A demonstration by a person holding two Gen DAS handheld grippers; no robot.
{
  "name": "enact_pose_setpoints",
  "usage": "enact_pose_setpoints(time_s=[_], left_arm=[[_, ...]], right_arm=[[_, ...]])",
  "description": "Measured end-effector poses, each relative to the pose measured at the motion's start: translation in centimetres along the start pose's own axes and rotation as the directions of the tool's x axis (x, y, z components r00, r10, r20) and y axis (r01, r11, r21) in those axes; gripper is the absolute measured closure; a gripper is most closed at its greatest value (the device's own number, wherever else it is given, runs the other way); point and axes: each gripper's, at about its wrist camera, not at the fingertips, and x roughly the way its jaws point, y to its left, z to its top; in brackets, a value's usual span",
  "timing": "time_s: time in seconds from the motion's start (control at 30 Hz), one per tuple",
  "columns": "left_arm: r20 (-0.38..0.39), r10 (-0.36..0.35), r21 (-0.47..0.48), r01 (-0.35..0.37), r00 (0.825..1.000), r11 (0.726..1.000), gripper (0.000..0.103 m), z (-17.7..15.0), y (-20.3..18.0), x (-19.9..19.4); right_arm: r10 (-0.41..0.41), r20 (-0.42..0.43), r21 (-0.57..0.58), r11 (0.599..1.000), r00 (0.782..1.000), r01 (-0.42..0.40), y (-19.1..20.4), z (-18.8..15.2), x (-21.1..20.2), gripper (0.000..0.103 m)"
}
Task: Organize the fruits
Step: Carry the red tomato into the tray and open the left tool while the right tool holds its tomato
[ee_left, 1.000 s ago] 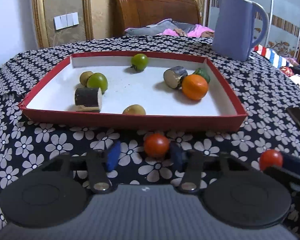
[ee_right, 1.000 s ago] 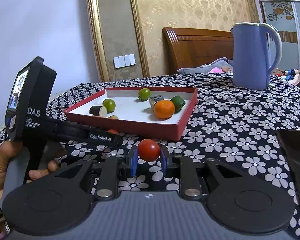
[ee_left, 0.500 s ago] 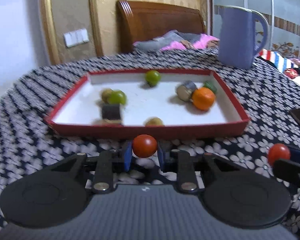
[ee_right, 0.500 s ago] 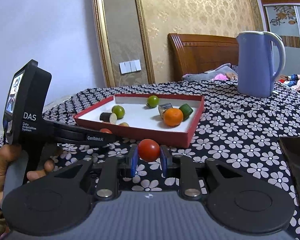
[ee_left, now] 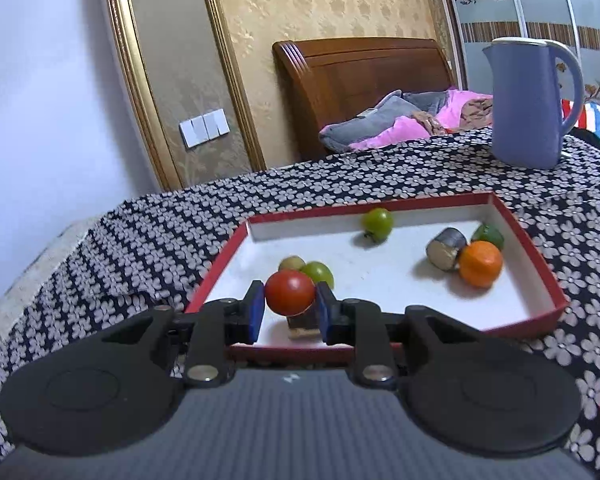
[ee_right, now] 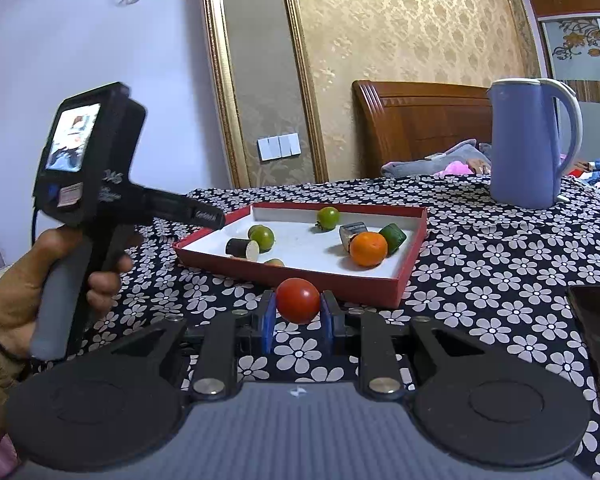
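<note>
Holding one red tomato (ee_left: 290, 293) in your left gripper (ee_left: 289, 312) over the red tray (ee_left: 546, 292); right gripper (ee_right: 298, 317) clamps another tomato (ee_right: 298, 301) short of it. Smooth, round, squashable: pinch lightly across the widest part.

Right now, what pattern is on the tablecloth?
The tablecloth is black with small white flowers, clearest in the right wrist view.

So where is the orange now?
The orange lies in the red tray, at its right side, touching a grey cylinder piece.
</note>
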Motion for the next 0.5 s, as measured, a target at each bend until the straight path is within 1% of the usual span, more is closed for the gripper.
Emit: enact_pose_setpoints(time_s=[0.17,0.37,0.5], left_arm=[[-0.006,0.032,0.030,-0.032,0.999,0.999,0.078,1.0,-0.6,2.1],[-0.038,0.065,0.042,-0.063,0.997,0.997,0.077,2.4,-1.3,5.9],[-0.065,0.087,0.071,-0.082,0.994,0.994,0.077,2.9,-2.2,8.2]], right_arm=[[0.008,0.000,0.000,1.000,1.000,-0.008,0.0,0.0,0.0,0.080],[0.013,0.002,0.003,1.000,1.000,-0.013,-0.1,-0.1,0.0,0.080],[0.007,0.000,0.014,1.000,1.000,-0.007,-0.6,-0.1,-0.1,0.080]])
